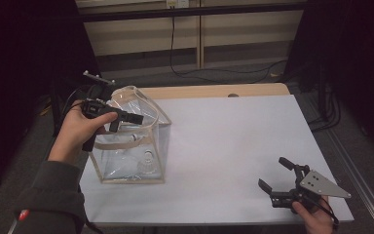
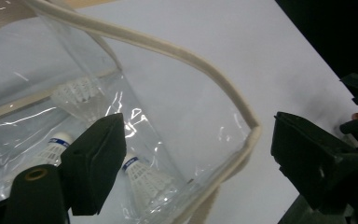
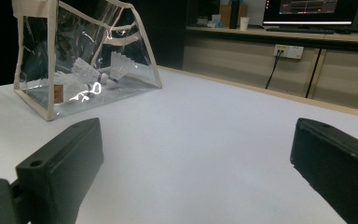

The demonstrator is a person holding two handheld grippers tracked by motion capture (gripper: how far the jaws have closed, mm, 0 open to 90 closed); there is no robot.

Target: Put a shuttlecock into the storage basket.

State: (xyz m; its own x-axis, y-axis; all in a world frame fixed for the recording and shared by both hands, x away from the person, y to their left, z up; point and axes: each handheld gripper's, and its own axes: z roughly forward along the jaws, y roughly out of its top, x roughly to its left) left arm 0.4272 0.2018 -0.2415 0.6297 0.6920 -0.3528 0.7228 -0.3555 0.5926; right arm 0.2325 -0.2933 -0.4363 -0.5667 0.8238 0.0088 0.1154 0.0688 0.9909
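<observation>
A clear plastic bag point(image 1: 126, 161) with cream trim stands upright on the left of the white table point(image 1: 224, 141). White shuttlecocks point(image 2: 144, 179) lie inside it, and I also see them in the right gripper view, shuttlecocks point(image 3: 93, 72) behind the bag's clear wall point(image 3: 37, 60). My left gripper point(image 1: 129, 117) hovers over the bag's open top. In its own view the left gripper point(image 2: 198, 135) is open, jaws wide apart, with the cream rim point(image 2: 168, 49) passing between them untouched. My right gripper point(image 1: 272, 173) rests open near the table's front right, and in its own view the right gripper point(image 3: 196, 135) has nothing between its jaws.
The table's wooden far edge point(image 1: 214, 90) shows beyond the white sheet. A black cable point(image 1: 175, 63) hangs down the wall behind. Monitors point(image 3: 307, 9) and a socket point(image 3: 286, 50) stand at the far side of the room. Dark floor lies to both sides.
</observation>
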